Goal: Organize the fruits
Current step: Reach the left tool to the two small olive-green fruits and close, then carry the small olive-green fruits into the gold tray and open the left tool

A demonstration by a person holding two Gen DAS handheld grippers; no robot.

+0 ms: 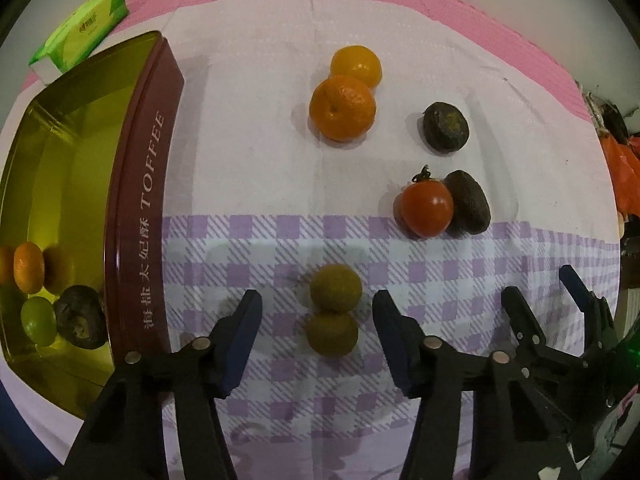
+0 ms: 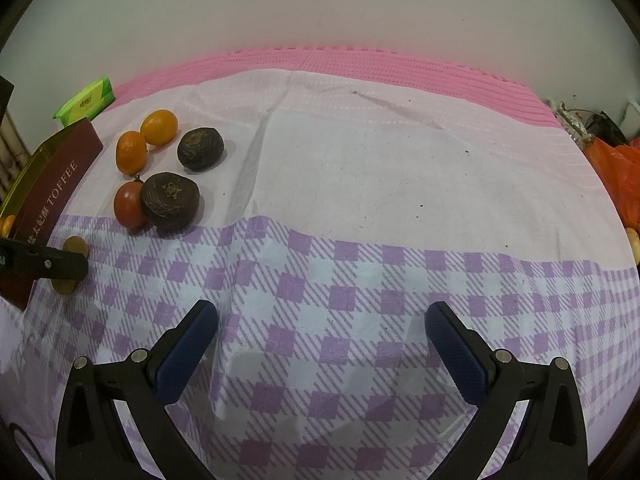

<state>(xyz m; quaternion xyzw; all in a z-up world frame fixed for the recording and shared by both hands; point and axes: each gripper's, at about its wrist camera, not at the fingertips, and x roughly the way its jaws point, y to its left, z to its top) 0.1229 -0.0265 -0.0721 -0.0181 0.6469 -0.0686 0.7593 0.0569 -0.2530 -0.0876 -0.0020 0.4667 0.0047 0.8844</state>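
Two olive-green round fruits (image 1: pixel 336 288) (image 1: pixel 332 334) lie touching on the checked cloth. My left gripper (image 1: pixel 316 300) points down over them with a finger on each side; gaps show between pads and fruit. In the right wrist view a left finger (image 2: pixel 60 266) crosses the same pair (image 2: pixel 76 246). Two orange mandarins (image 1: pixel 344 108), a red tomato (image 1: pixel 428 208) and two dark fruits (image 1: pixel 446 126) (image 1: pixel 468 202) lie beyond. The gold tin (image 1: pixel 140 208) at the left holds a mandarin (image 1: pixel 28 268), a green fruit (image 1: pixel 38 320) and a dark fruit (image 1: pixel 80 316). My right gripper (image 2: pixel 320 308) hangs open over bare cloth.
A green tissue pack (image 1: pixel 84 36) lies behind the tin. A pink mat (image 2: pixel 360 60) edges the cloth at the back, against a pale wall. An orange plastic bag (image 2: pixel 616 172) and clutter sit off the right edge.
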